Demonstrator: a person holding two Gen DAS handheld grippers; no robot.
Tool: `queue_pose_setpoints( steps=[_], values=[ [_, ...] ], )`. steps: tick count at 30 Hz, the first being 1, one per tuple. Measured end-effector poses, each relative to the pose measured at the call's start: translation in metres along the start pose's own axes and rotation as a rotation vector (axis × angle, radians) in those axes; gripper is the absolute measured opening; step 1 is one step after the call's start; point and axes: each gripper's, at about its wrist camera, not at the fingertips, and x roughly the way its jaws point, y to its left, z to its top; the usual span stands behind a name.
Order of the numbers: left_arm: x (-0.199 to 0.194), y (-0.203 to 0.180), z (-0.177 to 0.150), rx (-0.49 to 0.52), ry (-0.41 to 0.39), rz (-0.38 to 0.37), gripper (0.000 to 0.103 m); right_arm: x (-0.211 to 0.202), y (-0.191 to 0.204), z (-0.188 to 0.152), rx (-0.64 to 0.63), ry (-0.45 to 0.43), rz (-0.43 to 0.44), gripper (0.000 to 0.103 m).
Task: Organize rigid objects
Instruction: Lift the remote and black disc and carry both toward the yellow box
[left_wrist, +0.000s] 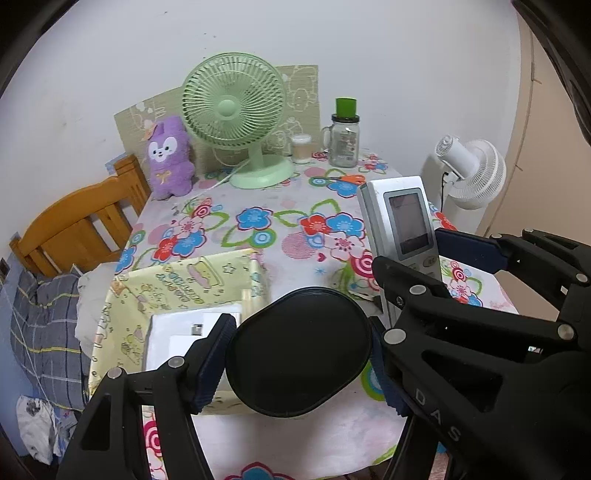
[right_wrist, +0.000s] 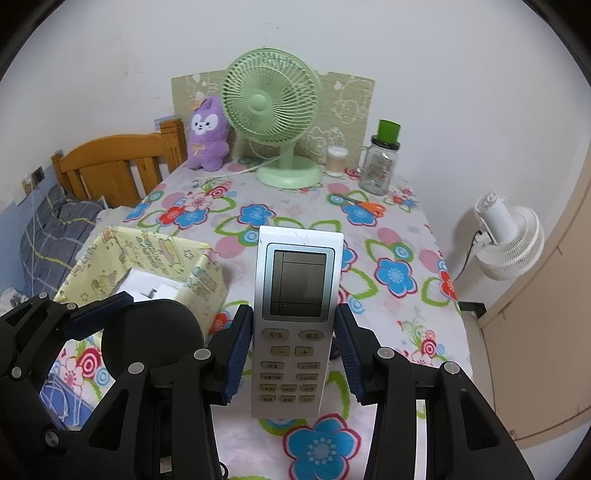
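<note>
Both hands loaded beside the yellow box.

Left wrist view: the left hand-held gripper (left_wrist: 299, 356) clamps one black oval case (left_wrist: 301, 350), above the desk's (left_wrist: 295, 439) near edge; one box (left_wrist: 192, 295) lies just beyond-left, nearer this hand.
Right wrist view: the right hand-held gripper (right_wrist: 293, 354) grips one remote (right_wrist: 297, 317), long axis upright; box (right_wrist: 147, 258) at the left edge.

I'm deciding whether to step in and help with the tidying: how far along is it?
Done: one white item already lies in the yellow box. In hand: the left gripper is clamped on a black oval case, and the right gripper on the white remote, both above the tablecloth. Left: both items are not yet put away, and the orange scissors lie loose on the table.
</note>
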Motion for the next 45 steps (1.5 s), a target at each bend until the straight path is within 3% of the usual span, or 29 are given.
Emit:
queue_pose_setpoints(
  steps=[22,35,45],
  values=[
    [-0.002,0.077,0.006,-0.076,0.038,0.044,0.073,0.021,0.069,0.039,-0.050,0.077,0.119,0.047],
    [0.021,0.118,-0.003,-0.116,0.093,0.052,0.073,0.057,0.108,0.046,-0.058,0.158,0.175,0.047],
    [0.054,0.139,-0.019,-0.142,0.155,0.070,0.073,0.104,0.126,0.037,-0.028,0.290,0.244,0.047]
  ],
)
